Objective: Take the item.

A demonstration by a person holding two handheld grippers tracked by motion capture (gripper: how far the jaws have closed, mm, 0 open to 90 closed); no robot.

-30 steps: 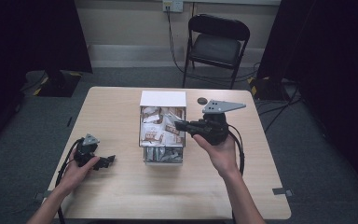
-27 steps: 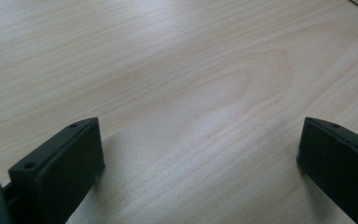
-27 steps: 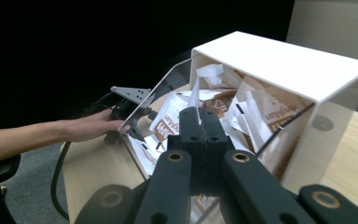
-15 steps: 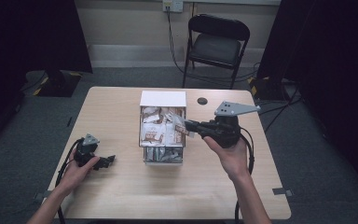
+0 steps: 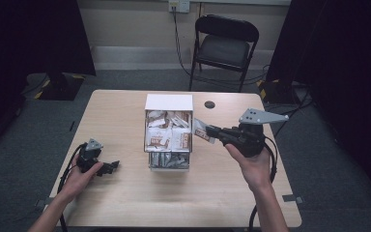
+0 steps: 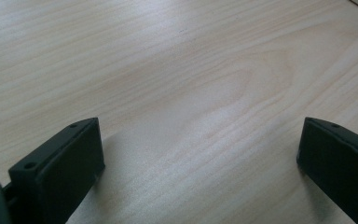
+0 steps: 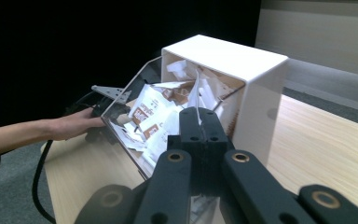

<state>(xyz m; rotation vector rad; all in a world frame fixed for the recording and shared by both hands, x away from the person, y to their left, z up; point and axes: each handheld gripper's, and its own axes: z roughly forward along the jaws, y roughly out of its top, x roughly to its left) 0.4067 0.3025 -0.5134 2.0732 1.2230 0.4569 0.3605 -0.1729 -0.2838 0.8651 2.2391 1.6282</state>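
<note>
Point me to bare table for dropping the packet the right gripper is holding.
Free: the table between the right gripper and the right edge, the front strip below the box, and the far-left corner. Crowded: the box of packets mid-table, and front left, where the left gripper rests. The packet hangs just right of the box.

Wooden table (image 5: 125, 193), packet box (image 5: 169, 103) on it

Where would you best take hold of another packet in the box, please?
Grip a packet by its upturned edge, coming from above: the box is open at its top and the packets stand loosely. The right claw holds one packet by its edge.
</note>
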